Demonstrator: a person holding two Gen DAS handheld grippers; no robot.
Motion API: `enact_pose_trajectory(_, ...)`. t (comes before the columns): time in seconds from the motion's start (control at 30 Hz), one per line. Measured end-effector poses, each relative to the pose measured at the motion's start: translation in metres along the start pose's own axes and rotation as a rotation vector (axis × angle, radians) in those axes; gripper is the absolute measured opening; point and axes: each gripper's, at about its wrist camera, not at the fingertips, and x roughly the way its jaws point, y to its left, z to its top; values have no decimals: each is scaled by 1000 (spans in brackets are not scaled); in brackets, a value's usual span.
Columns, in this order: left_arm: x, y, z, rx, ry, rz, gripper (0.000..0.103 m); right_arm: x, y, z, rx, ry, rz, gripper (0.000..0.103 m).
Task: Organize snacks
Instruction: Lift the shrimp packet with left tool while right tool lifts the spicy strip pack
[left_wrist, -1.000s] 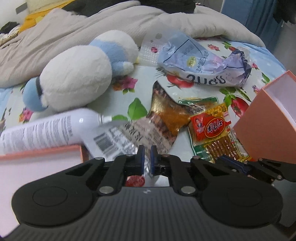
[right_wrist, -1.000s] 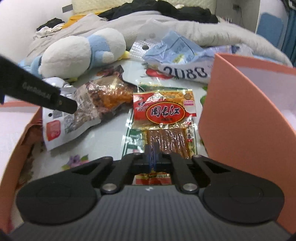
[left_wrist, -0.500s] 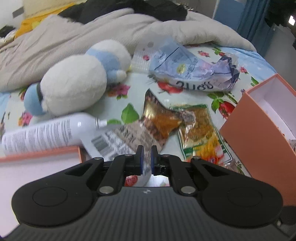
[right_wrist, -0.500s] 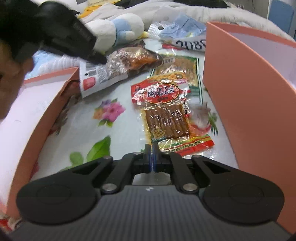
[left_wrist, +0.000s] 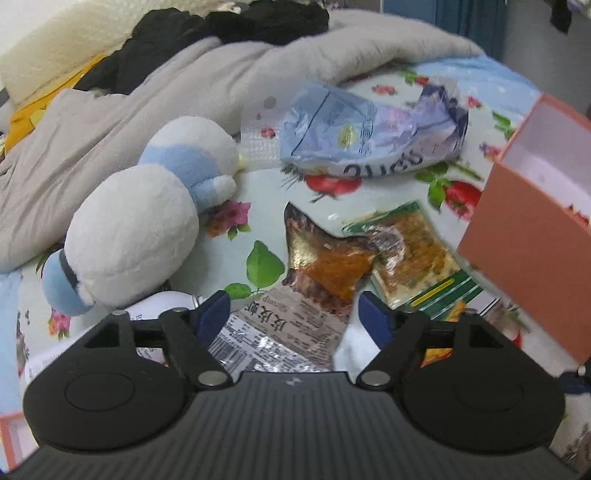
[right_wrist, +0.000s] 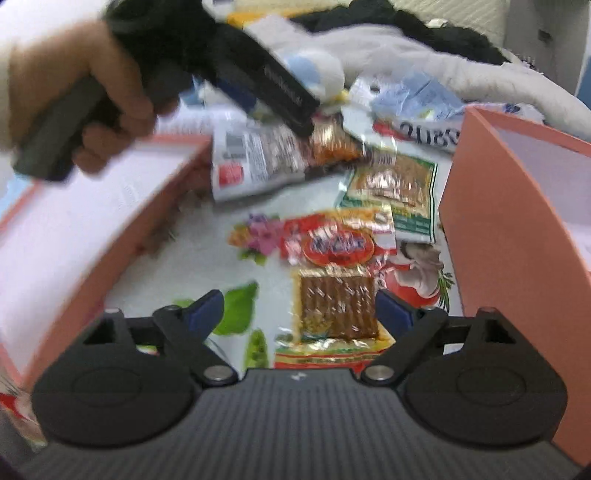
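Both sets of tongs are opening, pads touching nothing. The right tongs (right_wrist: 297, 308) are hanging over the red strip-snack pack (right_wrist: 334, 291) at bottom centre, its long axis running up the frame with the blurry red oval label at the far end. The left tongs (left_wrist: 293, 314) are framing the silver shrimp pack (left_wrist: 295, 314), printed "Shrimp", angling up-right on the bed sheet (left_wrist: 258, 192). Farther back, the blue bag (left_wrist: 365, 136) is lying crosswise.

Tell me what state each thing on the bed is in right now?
left gripper: jaws opening, over the shrimp snack pack, not gripping.
right gripper: jaws opening, red snack pack between them, lying flat.
pink box: open-topped.
blue bag: crumpled.
plush toy: lying on its side.
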Motion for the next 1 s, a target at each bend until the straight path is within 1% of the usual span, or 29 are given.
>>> enact_pose_trajectory(0.03,4,0,1,7,17,9,81,9,0,1,-37,39,-31,90)
enact_pose_trajectory(0.07,7,-1,1,18,22,7,81,14,-1,1,-47,50,-41,90)
enact_pose_trajectory(0.1,9,-2,1,33,20,-3,81,15,-6,0,-26,42,-26,90)
enact_pose_trajectory(0.17,13,-6,1,75,16,-7,81,18,-13,1,13,44,-25,90)
enact_pose_trajectory(0.27,25,-11,2,114,32,10,81,19,-14,2,6,27,-42,90)
enact_pose_trajectory(0.33,34,-11,2,115,53,6,81,22,-21,-2,55,30,-7,90)
enact_pose_trajectory(0.37,40,-10,1,114,71,7,81,23,-25,-3,74,21,10,92)
enact_pose_trajectory(0.43,50,-8,-1,104,95,10,81,25,-25,-4,47,17,17,92)
enact_pose_trajectory(0.5,52,-6,-3,88,84,6,81,24,-25,-2,37,31,34,92)
enact_pose_trajectory(0.53,52,-6,-2,80,82,6,80,24,-25,0,26,36,49,89)
enact_pose_trajectory(0.57,52,-6,-2,74,80,9,74,23,-25,1,22,34,54,78)
enact_pose_trajectory(0.63,51,-8,-3,81,77,25,70,21,-20,3,1,37,62,71)
enact_pose_trajectory(0.67,50,-10,-4,87,75,24,67,19,-19,3,-6,37,69,65)
enact_pose_trajectory(0.73,47,-11,-5,89,73,19,63,16,-16,4,-7,38,69,59)
enact_pose_trajectory(0.77,45,-11,-4,82,73,20,60,15,-16,4,-9,40,69,58)
enact_pose_trajectory(0.83,38,-11,-4,66,71,15,56,14,-15,4,-11,43,73,57)
enact_pose_trajectory(0.93,29,-12,-3,44,61,17,55,10,-18,4,16,47,96,57)
enact_pose_trajectory(1.0,21,-10,-1,11,57,19,55,5,-17,3,21,42,102,57)
